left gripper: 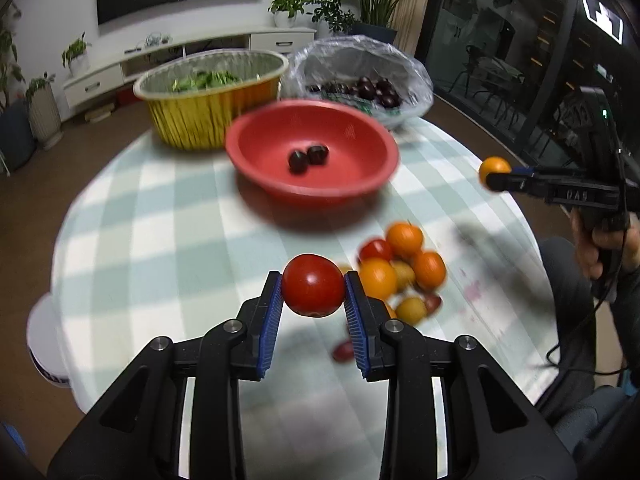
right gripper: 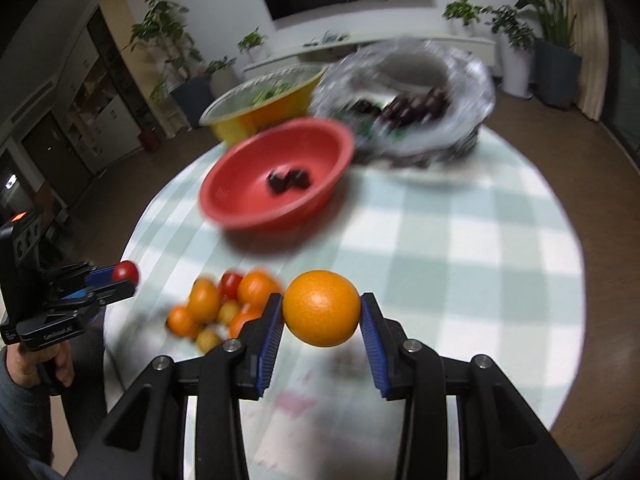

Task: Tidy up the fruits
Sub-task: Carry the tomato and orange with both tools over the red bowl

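Note:
My left gripper [left gripper: 313,286] is shut on a red tomato [left gripper: 313,285], held above the checked tablecloth. The same left gripper [right gripper: 127,276] shows at the left of the right wrist view, with the red tomato [right gripper: 126,271] at its tip. My right gripper [right gripper: 321,308] is shut on an orange [right gripper: 321,308]; in the left wrist view this right gripper [left gripper: 495,178] holds the orange [left gripper: 494,167] at the far right. A heap of oranges and small tomatoes [left gripper: 400,270] [right gripper: 224,306] lies on the cloth. A red bowl [left gripper: 360,136] [right gripper: 236,184] holds two dark fruits [left gripper: 308,157].
Behind the red bowl stand a gold foil bowl [left gripper: 192,120] [right gripper: 260,116] with greens and a clear plastic bag [left gripper: 360,64] [right gripper: 460,80] of dark fruits. The round table's edge [left gripper: 52,272] curves at the left. A person's hand [left gripper: 600,248] grips the right tool's handle.

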The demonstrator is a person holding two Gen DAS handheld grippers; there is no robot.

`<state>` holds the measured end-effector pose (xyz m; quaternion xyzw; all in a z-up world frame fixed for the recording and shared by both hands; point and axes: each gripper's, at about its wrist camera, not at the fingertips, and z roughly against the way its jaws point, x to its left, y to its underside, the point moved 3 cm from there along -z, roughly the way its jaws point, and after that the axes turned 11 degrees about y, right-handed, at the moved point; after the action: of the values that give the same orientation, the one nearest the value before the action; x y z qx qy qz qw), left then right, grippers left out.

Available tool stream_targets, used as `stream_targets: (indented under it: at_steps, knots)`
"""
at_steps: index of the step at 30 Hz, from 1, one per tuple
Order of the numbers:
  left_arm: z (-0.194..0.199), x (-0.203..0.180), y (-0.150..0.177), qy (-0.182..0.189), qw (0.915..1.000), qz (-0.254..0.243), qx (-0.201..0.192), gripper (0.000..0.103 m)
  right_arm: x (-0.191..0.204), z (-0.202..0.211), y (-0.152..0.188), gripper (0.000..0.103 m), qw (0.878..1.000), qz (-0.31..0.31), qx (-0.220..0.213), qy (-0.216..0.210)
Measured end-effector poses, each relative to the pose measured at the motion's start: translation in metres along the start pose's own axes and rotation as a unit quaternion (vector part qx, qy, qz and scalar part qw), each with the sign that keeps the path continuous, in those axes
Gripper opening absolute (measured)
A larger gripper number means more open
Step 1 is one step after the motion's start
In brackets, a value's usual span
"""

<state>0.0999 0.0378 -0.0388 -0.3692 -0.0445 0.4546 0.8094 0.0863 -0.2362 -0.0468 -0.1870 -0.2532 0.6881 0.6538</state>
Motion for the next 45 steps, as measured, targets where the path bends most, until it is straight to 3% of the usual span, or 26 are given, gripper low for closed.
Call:
stream_targets:
  at_steps: [7, 18, 31, 45]
  knots:
    - [-0.002, 0.009, -0.066, -0.026, 0.9979, -0.058, 0.005, 0.029, -0.013, 0.005, -0.057, 0.041, 0.999, 0.027, -0.033, 0.032]
    - [-0.052, 0.016, -0.143, -0.024, 0.9935, -0.103, 0.040, 0.029, 0.027, -0.016, -0.126, 0.041, 0.994, 0.100, -0.048, 0.015]
    - [-0.138, 0.038, -0.143, 0.007, 0.9919, -0.081, 0.098, 0.029, 0.059, -0.096, -0.129, 0.041, 0.989, 0.148, 0.028, 0.004]
    - [-0.172, 0.044, -0.129, 0.016, 0.9883, -0.077, 0.131, 0.029, 0.080, -0.140, -0.113, 0.041, 0.975, 0.207, 0.078, 0.011]
